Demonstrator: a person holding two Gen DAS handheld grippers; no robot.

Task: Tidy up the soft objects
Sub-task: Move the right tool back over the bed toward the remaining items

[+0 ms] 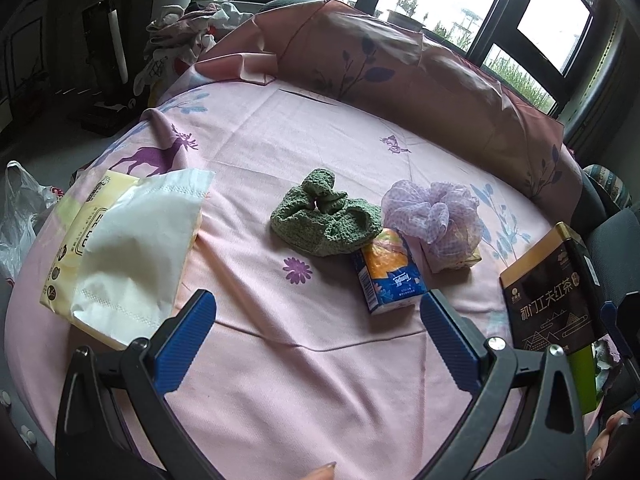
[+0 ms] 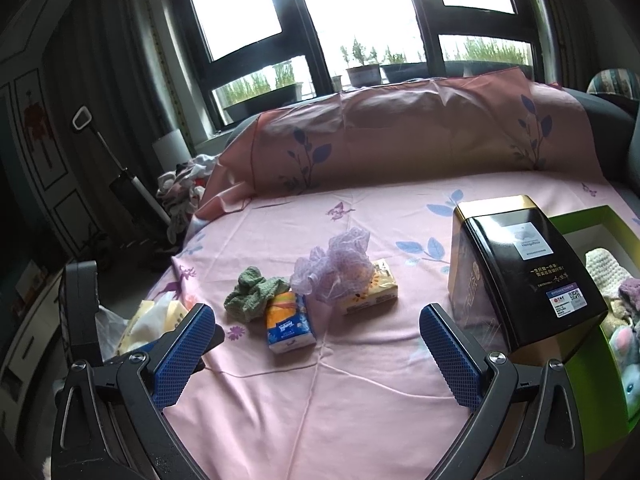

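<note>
A green knitted cloth [image 1: 326, 220] [image 2: 256, 292] lies mid-bed on the pink sheet [image 1: 320, 380]. A lilac mesh bath pouf [image 1: 434, 210] [image 2: 340, 264] rests on a yellow tissue pack [image 2: 370, 294] to its right. A blue-orange tissue pack [image 1: 390, 274] [image 2: 288, 324] lies in front. A big tissue pack with a white tissue [image 1: 124, 248] lies at left. My left gripper [image 1: 318, 318] is open and empty, short of the blue pack. My right gripper [image 2: 316, 330] is open and empty, just before the same pack.
A black-gold tea tin [image 1: 554, 292] [image 2: 524, 276] stands at right. Behind it a green box [image 2: 600, 360] holds soft toys and knitwear. A pink pillow [image 2: 420, 136] runs along the back. A clothes pile [image 1: 180, 36] and a plastic bag [image 1: 20, 216] lie off the bed's left.
</note>
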